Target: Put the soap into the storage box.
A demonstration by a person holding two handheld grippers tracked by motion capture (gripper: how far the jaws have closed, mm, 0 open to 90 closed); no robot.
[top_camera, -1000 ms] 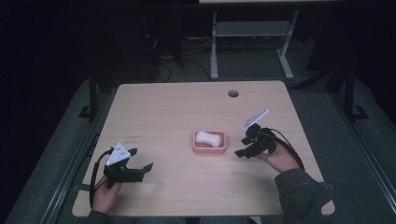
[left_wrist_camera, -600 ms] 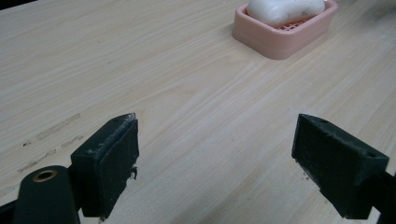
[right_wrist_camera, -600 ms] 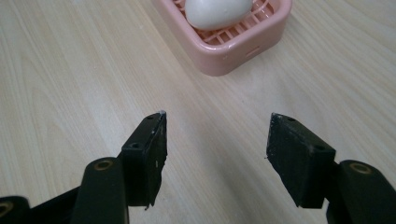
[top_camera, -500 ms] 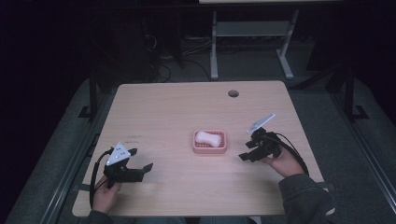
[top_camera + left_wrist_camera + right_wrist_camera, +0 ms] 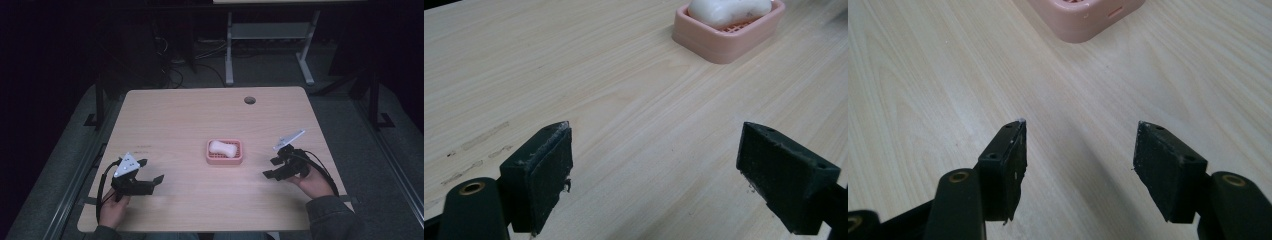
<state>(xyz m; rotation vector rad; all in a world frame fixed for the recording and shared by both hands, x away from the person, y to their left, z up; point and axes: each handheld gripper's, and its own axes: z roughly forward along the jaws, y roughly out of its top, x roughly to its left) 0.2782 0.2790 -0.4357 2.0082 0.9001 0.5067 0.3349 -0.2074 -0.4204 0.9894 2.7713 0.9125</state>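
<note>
A pink soap dish (image 5: 225,159) sits near the middle of the wooden table (image 5: 200,115), and a white bar of soap (image 5: 222,147) lies in it. In the left gripper view the dish (image 5: 719,44) and soap (image 5: 729,10) are at the top right, well beyond the jaws. My left gripper (image 5: 151,171) rests at the table's front left, open, nothing between its fingers (image 5: 540,175). My right gripper (image 5: 270,168) is low over the table to the right of the dish, open and empty. A corner of the dish (image 5: 1083,20) lies ahead of it in the right gripper view (image 5: 1078,165).
A round cable hole (image 5: 249,100) sits near the table's far edge. Beyond the table stand the white legs of another desk (image 5: 229,55) on a dark floor. Black cables (image 5: 325,172) trail from each gripper toward the front edge.
My right gripper has drawn back from the dish, moving toward the front edge and slightly lower. The left gripper has stayed where it was. The soap and dish have not moved.
</note>
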